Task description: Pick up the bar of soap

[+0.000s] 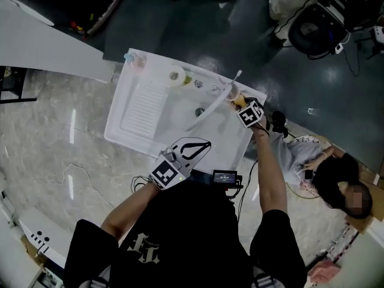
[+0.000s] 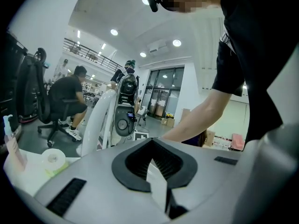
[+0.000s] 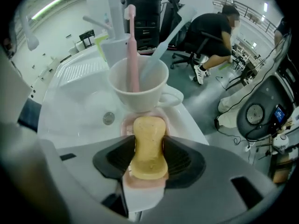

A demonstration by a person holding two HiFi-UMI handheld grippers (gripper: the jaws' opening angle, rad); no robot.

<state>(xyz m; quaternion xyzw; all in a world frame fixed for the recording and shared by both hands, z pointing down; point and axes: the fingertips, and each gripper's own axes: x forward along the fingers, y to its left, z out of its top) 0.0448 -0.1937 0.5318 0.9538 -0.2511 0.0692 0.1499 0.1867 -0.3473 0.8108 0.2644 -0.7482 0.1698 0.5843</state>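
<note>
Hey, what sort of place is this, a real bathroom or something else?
Probably an open lab or workshop with a mock washstand, not a bathroom. The white sink, with a cup and toothbrush on it, stands free on an open floor, and a person sits on an office chair nearby.

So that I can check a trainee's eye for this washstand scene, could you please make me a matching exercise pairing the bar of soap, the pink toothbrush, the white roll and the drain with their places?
Things:
1. bar of soap
2. pink toothbrush
3. white roll
4. drain

Places:
A. standing in the white cup
B. in the floor of the sink
C. lying on the pink dish
D. on the far ledge of the sink, as the head view shows it

Pairs: 1-C, 2-A, 3-D, 4-B.
</note>
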